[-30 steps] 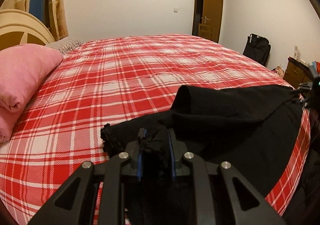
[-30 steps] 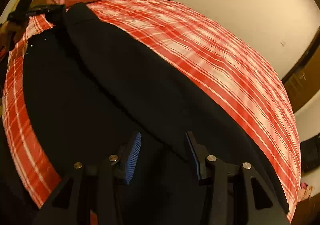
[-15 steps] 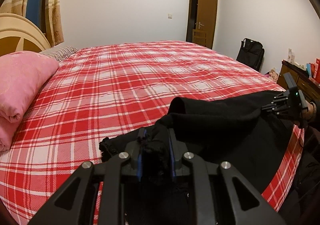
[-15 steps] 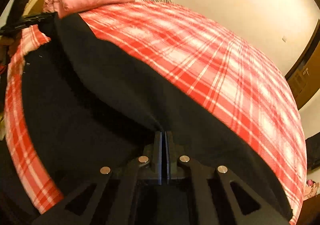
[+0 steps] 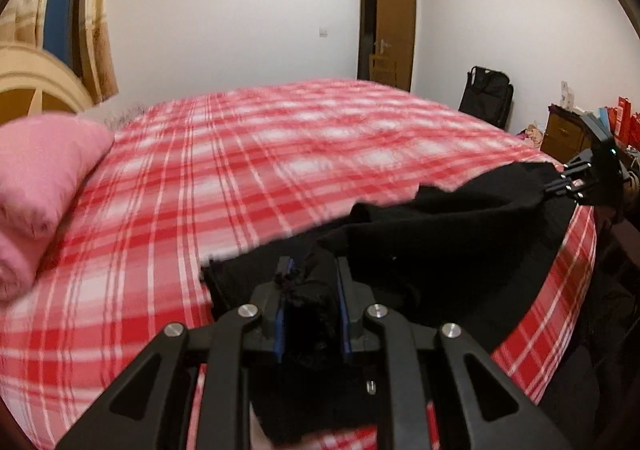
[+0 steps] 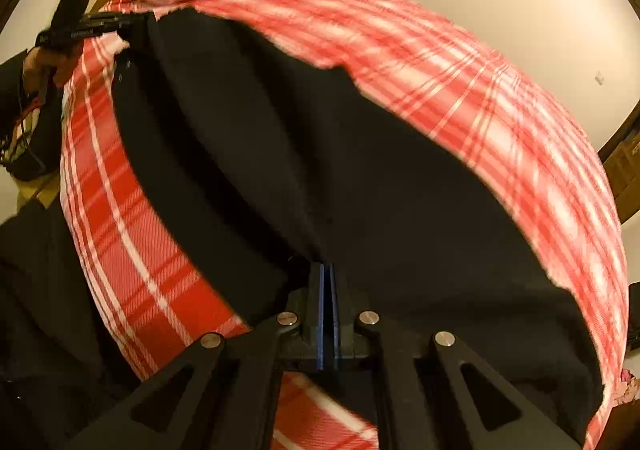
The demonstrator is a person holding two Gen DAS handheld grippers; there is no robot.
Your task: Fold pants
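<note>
The black pants [image 5: 452,234] lie stretched along the near edge of the red plaid bed [image 5: 280,154]. My left gripper [image 5: 310,274] is shut on a bunched end of the pants and holds it above the bed. My right gripper [image 6: 325,270] is shut on the other end of the pants [image 6: 360,178]; its pads are pressed together over the cloth. Each gripper shows in the other's view: the right gripper [image 5: 560,180] at the far right, the left gripper [image 6: 132,24] at the upper left. The pants hang taut between them.
A pink pillow [image 5: 36,178] lies at the head of the bed by the cream headboard [image 5: 36,86]. A brown door [image 5: 394,26], a black bag [image 5: 488,98] and a wooden cabinet [image 5: 568,134] stand past the bed's far side.
My right gripper was open over the pants and has shut on their edge. Both grippers have lifted, and the pants are pulled tauter and raised off the bed.
</note>
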